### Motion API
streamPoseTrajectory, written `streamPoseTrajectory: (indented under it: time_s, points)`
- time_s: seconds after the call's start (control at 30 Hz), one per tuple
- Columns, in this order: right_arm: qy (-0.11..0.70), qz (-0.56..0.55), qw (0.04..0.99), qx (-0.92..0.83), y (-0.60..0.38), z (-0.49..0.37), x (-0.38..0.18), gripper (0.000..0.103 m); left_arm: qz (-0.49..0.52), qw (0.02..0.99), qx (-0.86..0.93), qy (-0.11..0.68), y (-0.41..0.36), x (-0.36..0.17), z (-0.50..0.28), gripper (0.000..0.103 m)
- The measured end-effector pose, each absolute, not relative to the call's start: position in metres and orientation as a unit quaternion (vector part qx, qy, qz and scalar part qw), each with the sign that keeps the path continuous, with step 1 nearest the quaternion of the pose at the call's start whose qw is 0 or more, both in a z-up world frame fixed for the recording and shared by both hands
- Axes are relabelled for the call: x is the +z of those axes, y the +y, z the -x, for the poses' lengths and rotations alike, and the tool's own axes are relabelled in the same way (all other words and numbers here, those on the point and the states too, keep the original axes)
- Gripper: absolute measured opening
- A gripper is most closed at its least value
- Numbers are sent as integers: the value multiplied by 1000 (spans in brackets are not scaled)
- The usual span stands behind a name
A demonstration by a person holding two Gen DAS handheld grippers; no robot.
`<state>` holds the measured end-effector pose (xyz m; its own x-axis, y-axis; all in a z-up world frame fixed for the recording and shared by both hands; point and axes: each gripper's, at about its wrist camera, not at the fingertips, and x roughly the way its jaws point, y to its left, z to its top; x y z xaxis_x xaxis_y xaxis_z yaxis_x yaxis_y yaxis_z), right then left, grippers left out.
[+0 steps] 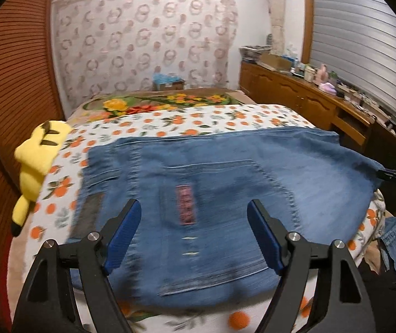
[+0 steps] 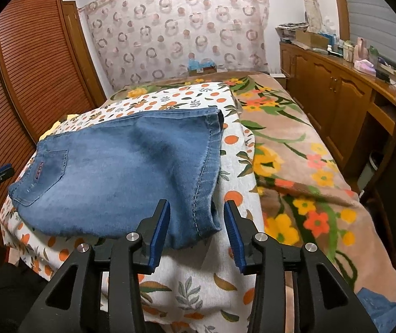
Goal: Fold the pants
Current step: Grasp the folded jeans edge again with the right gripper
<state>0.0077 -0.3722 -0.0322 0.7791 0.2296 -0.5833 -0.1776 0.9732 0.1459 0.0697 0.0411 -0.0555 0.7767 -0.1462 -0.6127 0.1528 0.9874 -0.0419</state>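
Left gripper [image 1: 193, 233]: blue-padded jaws spread wide, holding nothing; it hovers over the pocket end of the jeans, near their closest edge.
Right gripper [image 2: 197, 233]: jaws parted moderately, nothing between them; the near right corner of the jeans lies just ahead of the gap, untouched as far as can be seen.
Jeans [image 2: 120, 172]: blue denim, folded into a broad flat packet, lying on the orange-print sheet; back pocket [image 1: 217, 222] faces up and bears a small pink label [image 1: 186, 204].
Stitched edge [image 2: 202, 177]: runs along the right side of the packet, toward the right gripper.
Orange-print sheet [image 2: 187, 277]: white cloth with oranges and leaves, spread beneath the jeans over the bed.
Floral blanket [image 2: 303, 183]: beige with yellow and red flowers, just beside the sheet on its right.
Yellow plush toy [image 1: 35, 161]: at the left margin of the bed, apart from the jeans.
Wooden cabinet [image 2: 334, 94]: right of the bed, its top crowded with small items.
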Motion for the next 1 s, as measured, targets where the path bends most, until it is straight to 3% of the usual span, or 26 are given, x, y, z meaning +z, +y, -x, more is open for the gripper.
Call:
streamPoseTrajectory:
  time_s: [0.67,0.77,1.0]
  points:
    - [315,-23,942,111,-369,-3,-31,43,-19,927,-136,350,-15,-70,-79,79]
    - [306,-20,945,113,-369,-3,-30,14,-19,927,-136,350,-15,-70,-78,79]
    - [297,-11,947,124,-365,-4,-28,8,-17,927,-133,350,-16,-70,-76,80]
